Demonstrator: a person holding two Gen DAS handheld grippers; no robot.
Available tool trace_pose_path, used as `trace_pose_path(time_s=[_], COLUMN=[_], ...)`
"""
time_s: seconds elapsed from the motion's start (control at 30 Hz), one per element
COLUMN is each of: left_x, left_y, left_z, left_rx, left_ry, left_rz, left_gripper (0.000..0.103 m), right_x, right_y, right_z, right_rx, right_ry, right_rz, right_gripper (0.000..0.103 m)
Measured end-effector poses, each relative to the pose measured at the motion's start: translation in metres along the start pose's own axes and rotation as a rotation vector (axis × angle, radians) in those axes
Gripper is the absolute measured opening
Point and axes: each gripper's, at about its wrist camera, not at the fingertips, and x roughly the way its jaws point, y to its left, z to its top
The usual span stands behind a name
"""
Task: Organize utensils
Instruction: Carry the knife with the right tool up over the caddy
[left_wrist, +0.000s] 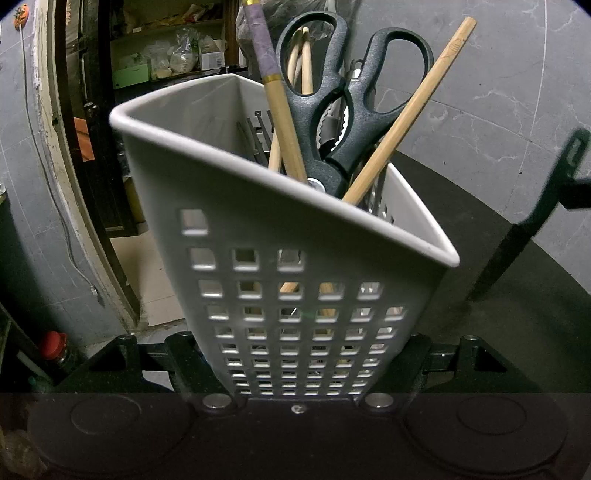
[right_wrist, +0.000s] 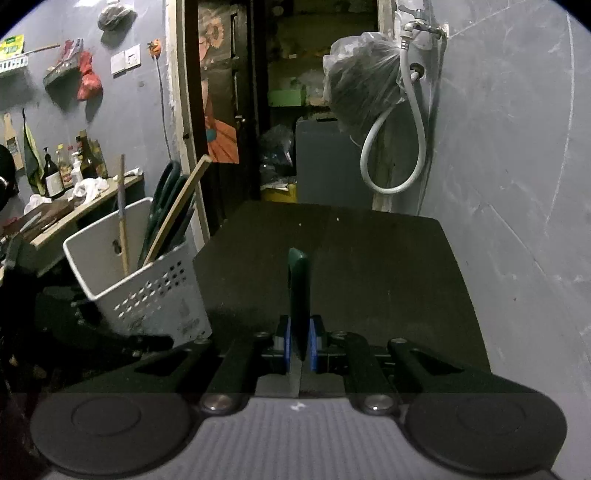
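Dark tabletop (right_wrist: 369, 266) bears holder (right_wrist: 147, 291) (tilted).

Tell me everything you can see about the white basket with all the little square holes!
The white basket looks like plastic, with a smooth rounded rim and rows of small square holes in its lower walls. It is tilted, not upright, clamped at its base by the left hand-held gripper above the dark table. Inside stand black-handled scissors, wooden chopsticks and a purple-topped stick, all poking above the rim.
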Motion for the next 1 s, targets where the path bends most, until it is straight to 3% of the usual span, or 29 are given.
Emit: trace_pose_path(time_s=[0.3, 1.0], left_x=[0.0, 0.0], left_y=[-0.001, -0.002], left_z=[0.0, 0.002], left_rx=[0.007, 0.01], left_ry=[0.002, 0.002], left_rz=[0.0, 0.004], left_gripper=[0.077, 0.077], right_x=[-0.009, 0.005], right_y=[0.0, 0.002], right_z=[-0.022, -0.025], right_rx=[0.034, 0.056], right_ry=[0.035, 0.046], right_rz=[-0.012, 0.007], right_gripper=[0.012, 0.014])
